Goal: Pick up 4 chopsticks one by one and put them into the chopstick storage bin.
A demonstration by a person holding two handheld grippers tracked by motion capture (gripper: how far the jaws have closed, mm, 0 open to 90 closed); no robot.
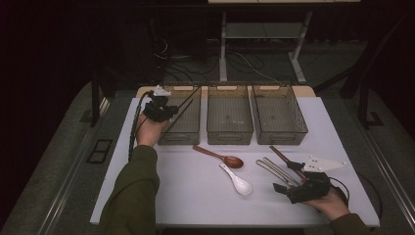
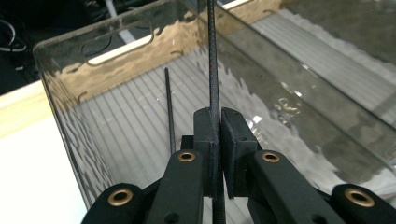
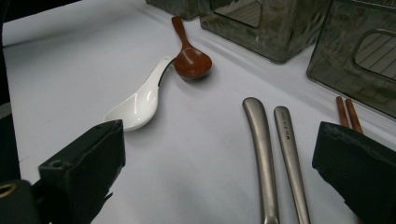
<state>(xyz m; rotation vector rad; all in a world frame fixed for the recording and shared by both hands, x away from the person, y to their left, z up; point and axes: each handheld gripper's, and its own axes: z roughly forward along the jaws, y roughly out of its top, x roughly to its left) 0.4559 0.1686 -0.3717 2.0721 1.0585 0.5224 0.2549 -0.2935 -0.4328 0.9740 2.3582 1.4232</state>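
The left tongs (image 2: 218, 140) are pinching a thin black chopstick (image 2: 213, 70), which runs upright between the two pads in the left gripper view and slants over the leftmost clear smoky plastic bin (image 1: 182, 134) in the high view. A second thin black chopstick (image 2: 170, 107) leans inside that same bin, just beside the held one but apart from it. The left tongs (image 1: 159, 110) hover at the bin's near left corner, on the far left of the white surface (image 1: 186, 196).

Two more clear plastic bins stand in a row to the right: the middle bin (image 1: 229, 134) and the right bin (image 1: 281, 137).

The right tongs (image 3: 219, 172) are spread wide with nothing between the pads, low over the surface near its right front edge. Just ahead of them lie two grey metal handles (image 3: 275, 154), side by side, and a pair of reddish-brown wooden chopsticks (image 3: 348, 112) to their right. Farther off, a white ceramic soup spoon (image 3: 137, 105) touches the bowl of a dark red-brown wooden spoon (image 3: 189, 58) near the middle of the surface.
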